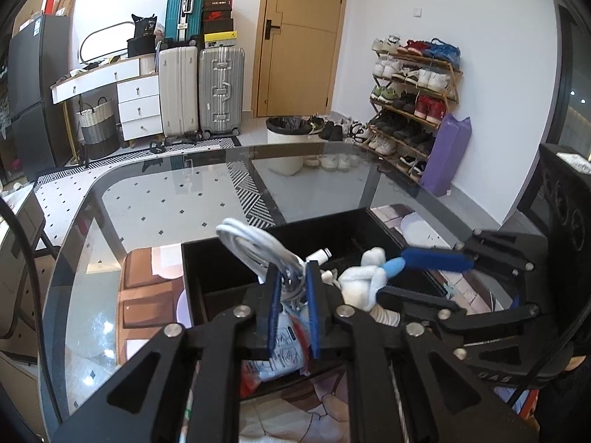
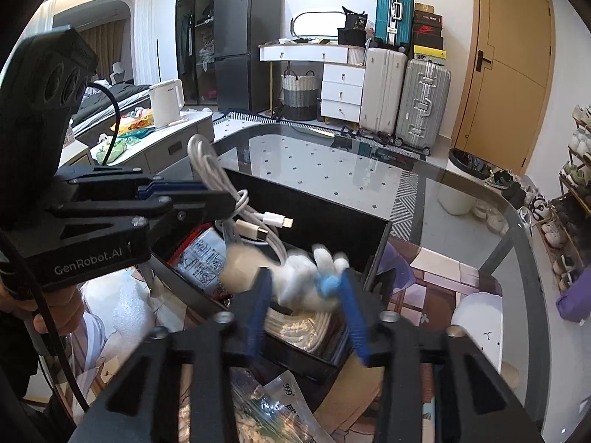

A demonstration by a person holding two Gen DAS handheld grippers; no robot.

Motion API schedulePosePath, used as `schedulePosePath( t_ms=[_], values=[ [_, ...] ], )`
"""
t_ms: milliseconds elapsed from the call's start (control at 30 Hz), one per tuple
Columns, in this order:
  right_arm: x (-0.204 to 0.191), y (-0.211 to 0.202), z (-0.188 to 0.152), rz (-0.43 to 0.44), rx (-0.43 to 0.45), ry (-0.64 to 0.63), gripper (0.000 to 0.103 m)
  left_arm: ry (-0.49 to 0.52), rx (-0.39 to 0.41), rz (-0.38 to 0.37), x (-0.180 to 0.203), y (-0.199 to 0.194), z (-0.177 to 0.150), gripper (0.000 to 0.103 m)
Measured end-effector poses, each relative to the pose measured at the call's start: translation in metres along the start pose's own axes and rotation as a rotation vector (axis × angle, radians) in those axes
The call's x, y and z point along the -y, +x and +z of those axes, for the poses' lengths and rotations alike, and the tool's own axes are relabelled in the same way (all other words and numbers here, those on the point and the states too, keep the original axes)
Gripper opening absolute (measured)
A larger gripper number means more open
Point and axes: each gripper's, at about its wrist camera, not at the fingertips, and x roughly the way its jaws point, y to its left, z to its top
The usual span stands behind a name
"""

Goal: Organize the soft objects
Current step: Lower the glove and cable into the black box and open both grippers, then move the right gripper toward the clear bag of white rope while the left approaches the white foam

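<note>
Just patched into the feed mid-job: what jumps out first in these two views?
The left tongs are clamped on a coiled white cable held over the black box on the glass table. Beside it, the right tongs straddle a white plush toy at the box.

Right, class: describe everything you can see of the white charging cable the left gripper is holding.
The white cable is a glossy, rubbery-looking cord coiled into a loose bundle of several loops. The left gripper is shut on the bundle's middle, holding it above the black box, with the looped end sticking up past the fingers. Two plugs hang free on the far side: a white one with a gold tip and a beige one. Nothing but the gripper's blue pads visibly touches it.
</note>
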Motion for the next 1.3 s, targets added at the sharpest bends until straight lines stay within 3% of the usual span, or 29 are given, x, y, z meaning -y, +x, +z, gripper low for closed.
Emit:
schedulePosePath(
  t_ms=[33,67,100,133,233,367,433,500,567,767,1300],
  values=[
    [0.001,-0.003,-0.001,0.000,0.004,0.003,0.045,0.003,0.000,0.002,0.001,-0.001,-0.001,0.026],
    [0.001,-0.006,-0.002,0.000,0.010,0.006,0.048,0.004,0.003,0.003,0.001,-0.003,-0.002,0.038],
    [0.002,-0.009,-0.003,-0.005,0.015,0.012,0.057,0.005,0.007,0.005,0.001,-0.006,-0.003,0.046],
    [0.003,-0.013,-0.004,-0.008,0.020,0.018,0.069,0.006,0.014,0.011,0.002,-0.009,-0.004,0.046],
    [0.007,-0.026,-0.010,-0.006,0.050,0.049,0.085,0.019,0.013,0.034,0.003,-0.015,-0.006,0.047],
    [0.007,-0.040,-0.018,-0.010,0.068,0.073,0.093,0.033,0.019,0.072,0.005,-0.022,-0.011,0.050],
    [0.007,-0.045,-0.023,-0.009,0.073,0.081,0.095,0.029,0.019,0.079,0.004,-0.026,-0.015,0.058],
    [0.007,-0.049,-0.028,-0.014,0.074,0.091,0.096,0.021,0.031,0.094,0.004,-0.031,-0.020,0.084],
    [0.006,-0.053,-0.032,-0.010,0.078,0.102,0.098,0.007,0.059,0.113,0.002,-0.037,-0.025,0.096],
    [0.001,-0.058,-0.040,-0.002,0.068,0.133,0.102,0.001,0.077,0.154,-0.004,-0.049,-0.035,0.103],
    [-0.007,-0.052,-0.055,0.011,-0.013,0.113,0.102,-0.024,0.040,0.194,-0.010,-0.060,-0.065,0.103]
  ],
)
